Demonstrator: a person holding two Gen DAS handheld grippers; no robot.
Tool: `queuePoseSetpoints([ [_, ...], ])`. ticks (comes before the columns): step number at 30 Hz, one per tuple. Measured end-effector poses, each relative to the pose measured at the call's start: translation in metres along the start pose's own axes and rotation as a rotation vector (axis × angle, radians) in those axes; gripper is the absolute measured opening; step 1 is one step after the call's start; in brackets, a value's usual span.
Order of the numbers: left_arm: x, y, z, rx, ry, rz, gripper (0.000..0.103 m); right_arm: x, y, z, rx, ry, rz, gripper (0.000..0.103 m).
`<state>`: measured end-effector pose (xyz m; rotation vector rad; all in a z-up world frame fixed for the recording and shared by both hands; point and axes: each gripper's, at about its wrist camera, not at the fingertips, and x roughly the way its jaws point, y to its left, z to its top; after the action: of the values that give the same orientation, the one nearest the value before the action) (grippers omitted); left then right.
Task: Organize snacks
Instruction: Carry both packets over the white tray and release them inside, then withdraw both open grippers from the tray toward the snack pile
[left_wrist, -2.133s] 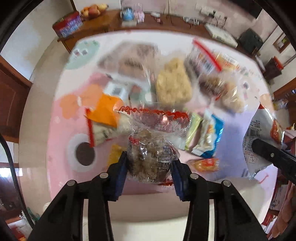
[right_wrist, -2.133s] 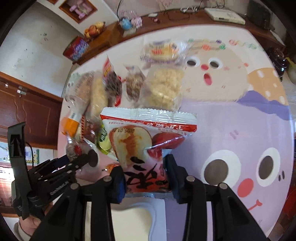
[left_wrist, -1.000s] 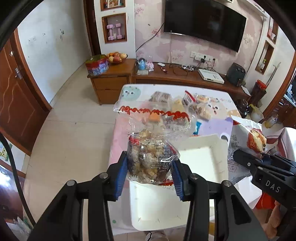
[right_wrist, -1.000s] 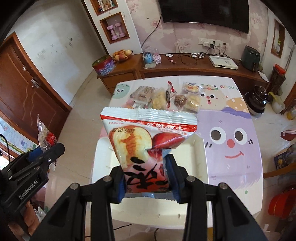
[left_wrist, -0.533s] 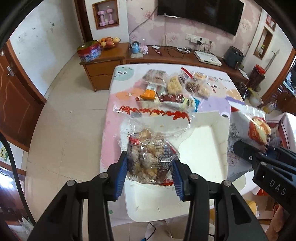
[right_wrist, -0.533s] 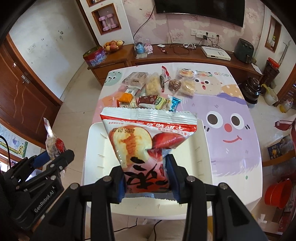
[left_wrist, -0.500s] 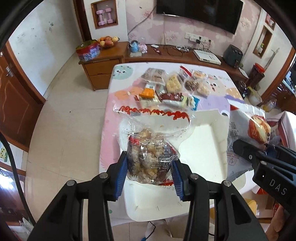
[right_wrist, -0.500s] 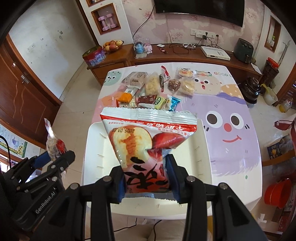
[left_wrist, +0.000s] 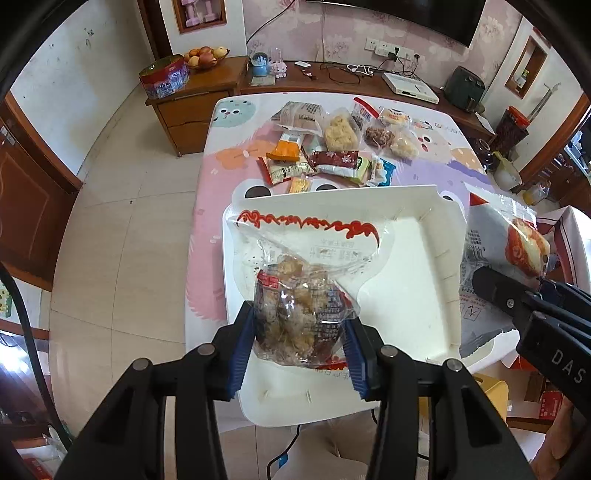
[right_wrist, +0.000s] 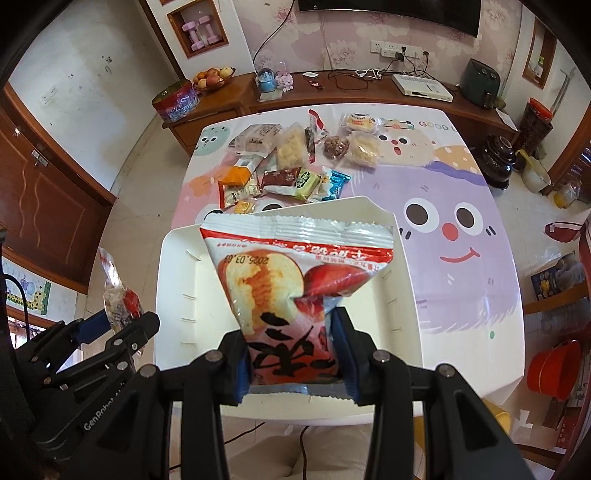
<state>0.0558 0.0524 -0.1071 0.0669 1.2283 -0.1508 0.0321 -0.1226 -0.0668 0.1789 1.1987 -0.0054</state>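
Observation:
My left gripper (left_wrist: 300, 341) is shut on a clear bag of brown snack pieces (left_wrist: 301, 295) and holds it above the near left part of a white tray (left_wrist: 417, 266). My right gripper (right_wrist: 293, 354) is shut on a red and white snack packet (right_wrist: 291, 273) and holds it above the same tray (right_wrist: 177, 288). The right gripper shows at the right of the left wrist view (left_wrist: 532, 306). The left gripper shows at the lower left of the right wrist view (right_wrist: 107, 332). Several loose snack packets (left_wrist: 332, 147) lie on the table beyond the tray.
The tray sits at the near edge of a table with a cartoon cloth (right_wrist: 461, 206). A wooden sideboard (right_wrist: 332, 88) stands behind it along the wall. A red bucket (right_wrist: 554, 365) is on the floor at the right. Tiled floor (left_wrist: 122, 206) lies left of the table.
Both grippers have come down closer to the tray with their packets still held. The tray and table now look larger in both views.

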Motion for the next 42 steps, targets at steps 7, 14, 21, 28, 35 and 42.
queuePoseSetpoints([
  [7,0.0,-0.002,0.0,-0.002,0.016,0.01,0.059,-0.002,-0.001,-0.001,-0.003,-0.01,0.0,0.041],
  [14,-0.011,-0.005,0.0,0.012,-0.027,0.023,0.086,-0.004,-0.007,-0.002,-0.002,-0.02,-0.005,0.05],
  [21,-0.019,-0.007,0.001,0.013,-0.05,0.039,0.086,-0.008,-0.005,-0.001,-0.006,-0.022,0.004,0.05],
  [28,-0.023,-0.007,0.001,0.005,-0.062,0.05,0.086,-0.01,-0.001,-0.002,-0.024,-0.026,0.006,0.05],
  [35,-0.026,-0.004,0.002,-0.011,-0.071,0.047,0.086,-0.012,0.001,-0.001,-0.03,-0.032,0.01,0.05],
  [42,-0.028,-0.001,0.005,-0.025,-0.084,0.046,0.086,-0.014,0.002,0.002,-0.037,-0.034,0.014,0.05],
])
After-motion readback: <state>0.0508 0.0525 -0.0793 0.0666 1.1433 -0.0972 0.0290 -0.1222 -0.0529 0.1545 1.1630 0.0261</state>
